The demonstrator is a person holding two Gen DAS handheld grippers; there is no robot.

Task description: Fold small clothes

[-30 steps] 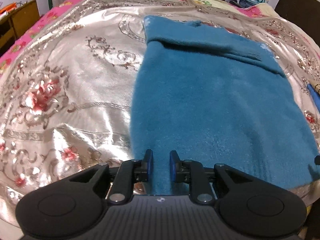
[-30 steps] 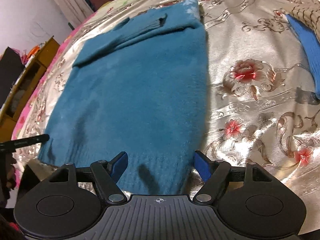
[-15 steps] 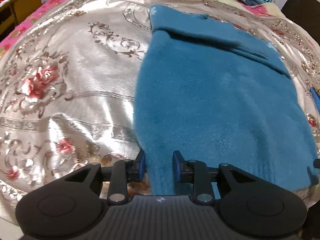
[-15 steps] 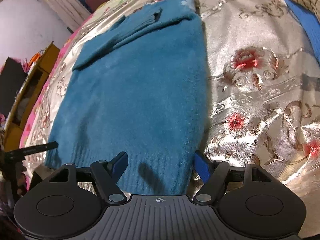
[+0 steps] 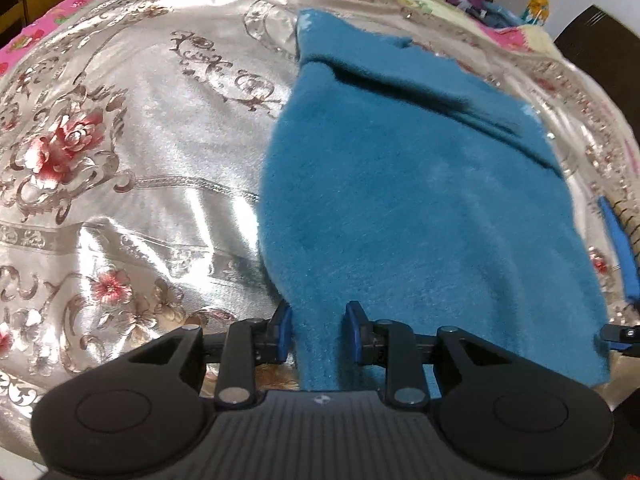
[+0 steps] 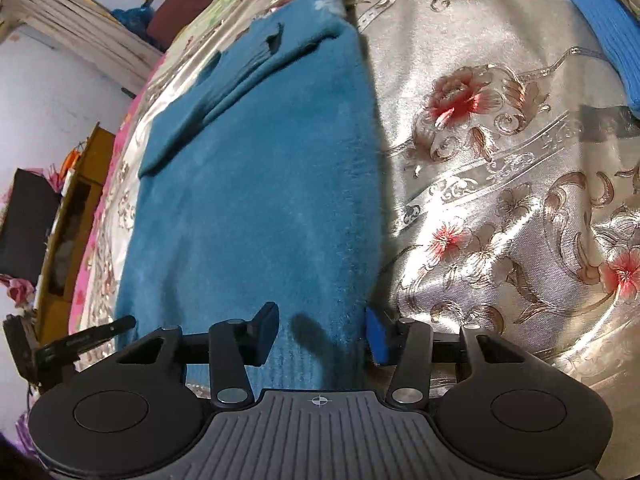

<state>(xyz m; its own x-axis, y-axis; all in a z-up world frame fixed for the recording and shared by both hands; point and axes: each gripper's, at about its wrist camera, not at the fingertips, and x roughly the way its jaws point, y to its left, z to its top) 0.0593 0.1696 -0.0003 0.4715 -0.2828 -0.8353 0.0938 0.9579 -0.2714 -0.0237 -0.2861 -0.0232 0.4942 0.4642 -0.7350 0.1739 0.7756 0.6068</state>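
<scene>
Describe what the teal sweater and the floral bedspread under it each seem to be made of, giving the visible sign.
Teal sweater: looks like a soft, fuzzy knit, perhaps wool or acrylic; matte, hazy nap, ribbing at the hem.
Floral bedspread: looks like satin-type woven fabric, likely synthetic or silk; glossy highlights along its creases, with rose and scroll patterns.

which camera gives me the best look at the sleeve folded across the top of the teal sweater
The right wrist view: the folded sleeve runs sharp and whole, cuff included, across the sweater. The left wrist view shows the same sleeve blurred by motion.
</scene>
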